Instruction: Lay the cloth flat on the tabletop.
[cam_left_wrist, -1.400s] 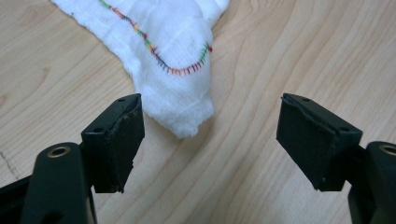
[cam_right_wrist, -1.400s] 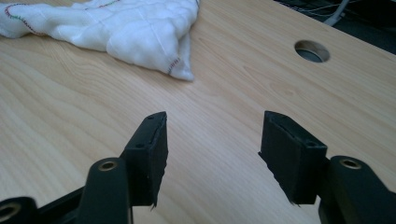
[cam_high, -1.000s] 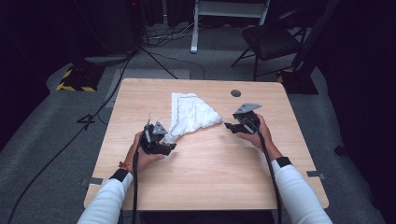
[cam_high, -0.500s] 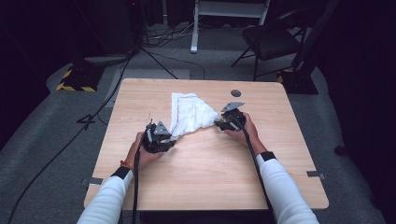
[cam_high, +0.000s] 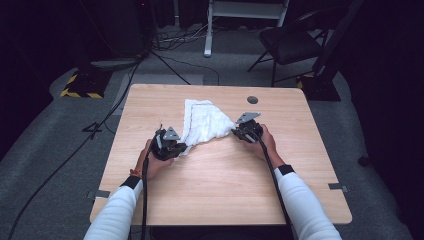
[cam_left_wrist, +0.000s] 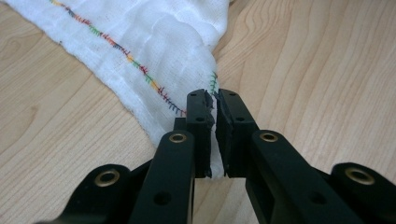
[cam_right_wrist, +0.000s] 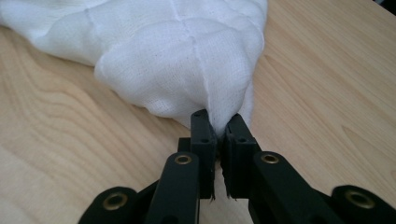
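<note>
**Both tools pinch the cloth's near corners**

The white quilted muslin cloth with rainbow-stitched hem (cam_high: 204, 121) lies mid-table on the light wooden table (cam_high: 220, 190), its long axis running from the near left to the far right. The left tool (cam_left_wrist: 213, 100) has just closed onto its hemmed corner; the right tool (cam_right_wrist: 219, 122) has just closed onto a bunched corner.

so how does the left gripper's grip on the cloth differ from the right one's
The left gripper pinches a flat, thin corner of the cloth, at the edge with coloured stitching. The right gripper pinches a puffed, bunched fold of plain white fabric with no stitching. Both are shut on the cloth, on the table.
</note>
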